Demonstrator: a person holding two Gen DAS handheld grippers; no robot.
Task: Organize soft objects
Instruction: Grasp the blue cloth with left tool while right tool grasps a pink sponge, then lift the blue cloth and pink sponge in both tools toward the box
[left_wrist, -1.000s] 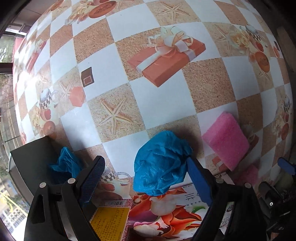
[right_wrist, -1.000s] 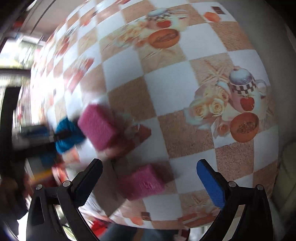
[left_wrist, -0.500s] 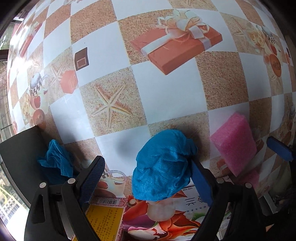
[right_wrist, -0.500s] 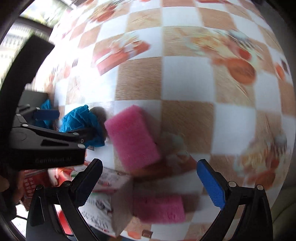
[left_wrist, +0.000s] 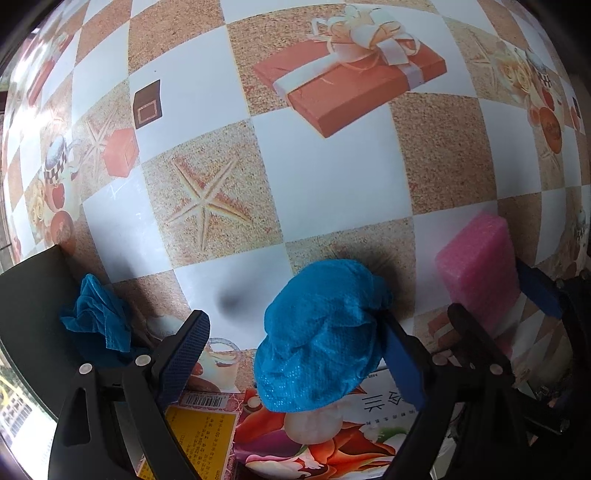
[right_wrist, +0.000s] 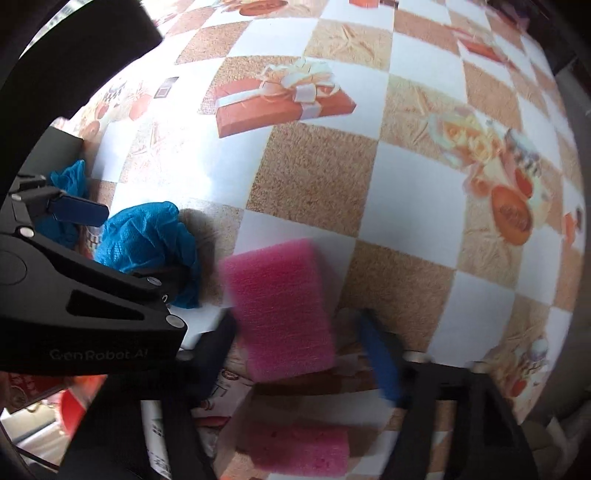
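Barely started tbh; one blue cloth (left_wrist: 98, 317) sitting in black bin (left_wrist: 29, 295). Left gripper (left_wrist: 295, 354) spread wide around blue cloth bundle (left_wrist: 321, 332), right gripper (right_wrist: 299, 347) closing round pink sponge (right_wrist: 280, 306), not clearly clamped; second pink sponge (right_wrist: 299, 448) untouched.

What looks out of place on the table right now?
The blue cloth lies crumpled, partly draped over the printed box edge, between the open left claw fingers. A second blue cloth already sits bunched in the black bin. The pink sponge sits askew between the right claw fingers.
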